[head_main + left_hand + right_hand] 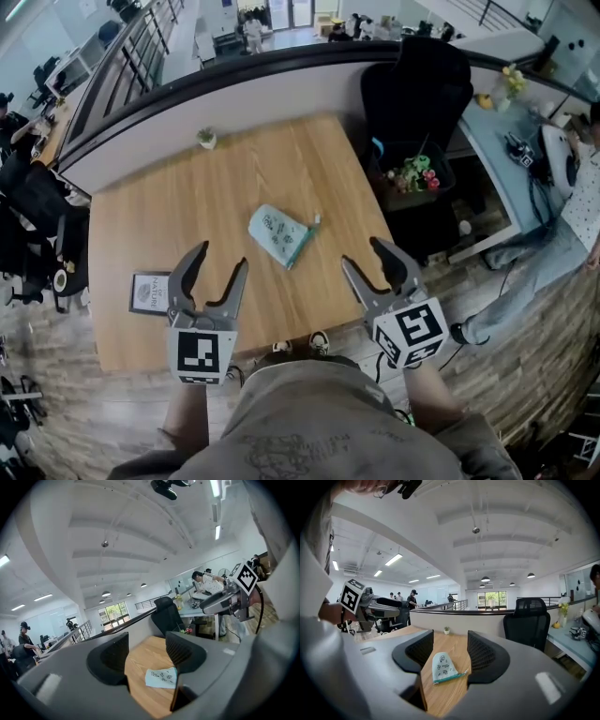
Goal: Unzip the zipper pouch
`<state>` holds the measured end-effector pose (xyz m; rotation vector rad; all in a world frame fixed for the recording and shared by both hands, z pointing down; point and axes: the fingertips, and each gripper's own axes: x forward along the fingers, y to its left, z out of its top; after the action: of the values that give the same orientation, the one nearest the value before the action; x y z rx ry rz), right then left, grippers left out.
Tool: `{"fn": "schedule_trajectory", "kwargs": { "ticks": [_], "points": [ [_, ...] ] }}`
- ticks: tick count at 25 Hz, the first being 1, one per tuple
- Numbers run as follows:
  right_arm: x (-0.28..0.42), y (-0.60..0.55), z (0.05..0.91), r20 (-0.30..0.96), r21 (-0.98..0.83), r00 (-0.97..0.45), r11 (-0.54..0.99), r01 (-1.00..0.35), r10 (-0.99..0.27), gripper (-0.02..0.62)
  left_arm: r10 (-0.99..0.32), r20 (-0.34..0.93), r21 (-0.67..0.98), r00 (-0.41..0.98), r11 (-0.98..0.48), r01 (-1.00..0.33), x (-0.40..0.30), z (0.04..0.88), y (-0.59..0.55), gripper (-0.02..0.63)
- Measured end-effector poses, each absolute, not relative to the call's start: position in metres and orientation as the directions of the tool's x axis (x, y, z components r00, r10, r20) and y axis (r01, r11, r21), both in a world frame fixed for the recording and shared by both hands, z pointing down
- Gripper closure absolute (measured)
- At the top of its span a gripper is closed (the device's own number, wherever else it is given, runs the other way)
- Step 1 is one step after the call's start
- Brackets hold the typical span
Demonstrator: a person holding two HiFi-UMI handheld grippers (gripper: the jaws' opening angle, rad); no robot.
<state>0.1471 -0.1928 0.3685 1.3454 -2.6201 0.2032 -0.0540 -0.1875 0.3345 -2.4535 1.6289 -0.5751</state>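
Hovering above the near edge of the light wooden square table (187, 206), both grippers were empty and touching nothing. Left gripper (223, 255) had its jaws spread wide, nothing between them; in its own view the gap framed bare tabletop, with the pouch lower down at about 5 o'clock by the right-hand jaw. Right gripper (361, 253) was also spread wide and empty, and in its own view the pouch sat centred in the gap, further down the table. The pale mint-green fabric zipper pouch with small dark prints (279, 234) lay flat near the table centre, at 12 o'clock from the midpoint between the two grippers and apart from both. Its teal zipper edge faced 4 o'clock in the head view, with a small tab sticking out at the 1 o'clock end. Couldn't tell from any view whether the zip was shut all the way. A small potted plant in a white pot (206, 139) stood at 11 o'clock from the pouch, near the far edge. A dark-framed square card (150, 292) lay flat at 9 o'clock from the left gripper, just beside it. A black office chair (417, 89) stood off the table at 1 o'clock from the pouch.
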Motion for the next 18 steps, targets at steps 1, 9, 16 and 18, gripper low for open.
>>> {"fn": "schedule_trajectory", "kwargs": {
  "ticks": [1, 9, 16, 18],
  "points": [
    [0.147, -0.192, 0.370, 0.235, -0.043, -0.564, 0.572, -0.819, -0.791, 0.383, -0.907, 0.232, -0.324, 0.351, -0.412, -0.852, -0.055, 0.334, -0.188, 0.359],
    [0.131, -0.199, 0.395, 0.288, -0.086, -0.543, 0.543, -0.835, -0.789, 0.384, -0.882, 0.286, -0.486, 0.374, -0.470, -0.737, -0.072, 0.366, -0.201, 0.359],
    [0.118, -0.211, 0.434, 0.368, -0.098, -0.524, 0.529, -0.843, -0.768, 0.383, -0.820, 0.351, -0.537, 0.452, -0.571, -0.621, -0.064, 0.410, -0.217, 0.359],
    [0.114, -0.213, 0.447, 0.389, -0.114, -0.528, 0.529, -0.841, -0.755, 0.383, -0.792, 0.387, -0.532, 0.472, -0.609, -0.588, -0.062, 0.431, -0.223, 0.357]
  ]
}}
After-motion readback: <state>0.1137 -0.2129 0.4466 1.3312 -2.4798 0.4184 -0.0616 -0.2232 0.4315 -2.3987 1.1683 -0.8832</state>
